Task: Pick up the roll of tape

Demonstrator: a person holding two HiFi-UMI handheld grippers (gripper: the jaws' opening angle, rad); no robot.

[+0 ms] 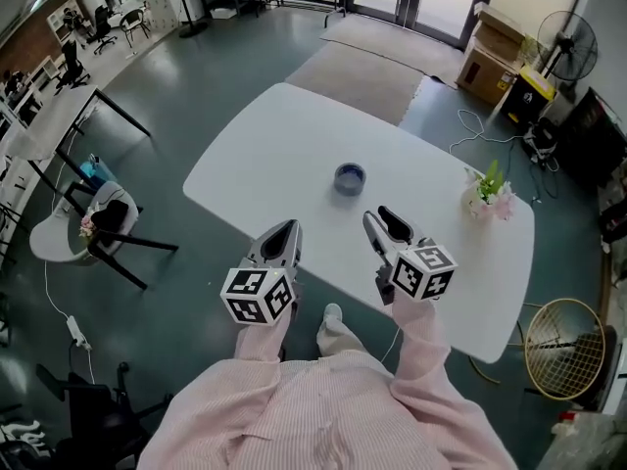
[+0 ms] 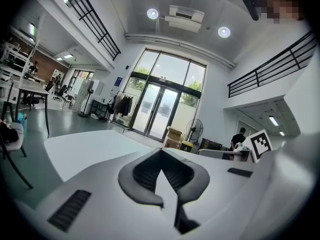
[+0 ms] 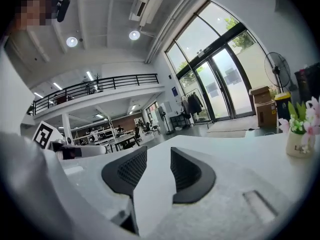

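Approach to the roll of tape [image 1: 350,177], judged not yet reached.
Tape lies flat near the white table's [image 1: 265,155] middle, hole up, round with no long axis. Over the table's near edge, the right gripper [image 1: 378,215] stands apart and empty and the left gripper [image 1: 290,225] is pressed together. Next: reach forward and straddle the ring's wall.

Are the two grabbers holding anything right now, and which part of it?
Nothing is held. The left gripper is shut and empty, the right gripper open and empty; the blue-grey roll of tape lies untouched on the white table.
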